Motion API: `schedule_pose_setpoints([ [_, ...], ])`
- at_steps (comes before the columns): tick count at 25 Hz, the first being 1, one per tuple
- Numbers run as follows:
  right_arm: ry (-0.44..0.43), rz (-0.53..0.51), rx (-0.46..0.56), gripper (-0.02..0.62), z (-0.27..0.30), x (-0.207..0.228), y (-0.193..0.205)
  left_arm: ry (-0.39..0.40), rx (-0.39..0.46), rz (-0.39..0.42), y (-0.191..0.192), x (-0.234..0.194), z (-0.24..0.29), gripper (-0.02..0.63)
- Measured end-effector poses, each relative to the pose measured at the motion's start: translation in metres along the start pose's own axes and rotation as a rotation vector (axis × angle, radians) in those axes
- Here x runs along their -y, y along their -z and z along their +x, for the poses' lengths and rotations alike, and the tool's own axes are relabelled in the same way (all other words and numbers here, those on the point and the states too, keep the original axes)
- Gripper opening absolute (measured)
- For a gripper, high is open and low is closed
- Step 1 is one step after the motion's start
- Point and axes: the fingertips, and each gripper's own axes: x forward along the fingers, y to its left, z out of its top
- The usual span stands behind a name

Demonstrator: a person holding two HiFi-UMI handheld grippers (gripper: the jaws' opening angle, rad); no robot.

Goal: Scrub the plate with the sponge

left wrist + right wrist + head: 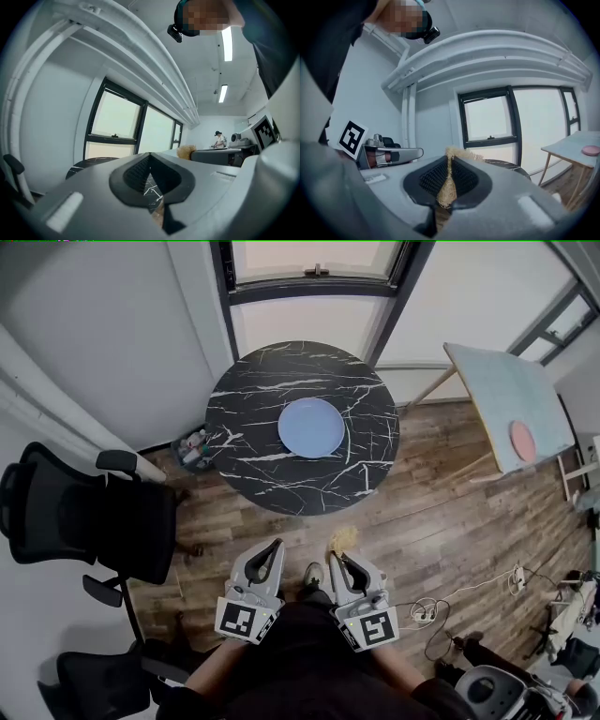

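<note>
Sponge (343, 540) (one, straw-coloured and fibrous) sits pinched between the closed jaws of the right gripper (347, 562), low in front of the person. The left gripper (270, 557) beside it has its jaws pressed together on nothing. One blue plate (311, 427) lies near the middle of the single round black marble table (253, 465), well apart from both grippers. Two black chairs (84, 517) stand at the left.
</note>
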Motion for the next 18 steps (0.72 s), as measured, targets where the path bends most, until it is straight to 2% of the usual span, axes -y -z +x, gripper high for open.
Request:
schedule_pose_setpoints([
  [4,0.001,0.027,0.020,0.025,-0.004,0.010,-0.003,-0.007,-0.002,-0.003,0.001,0.006,0.005,0.002],
  [12,-0.024,0.010,0.022,0.025,-0.017,0.034,-0.003,-0.026,-0.003,0.010,0.006,0.029,0.022,0.002],
  [18,-0.070,0.001,0.023,0.025,-0.028,0.054,0.000,-0.079,0.002,0.016,0.014,0.045,0.032,0.002],
])
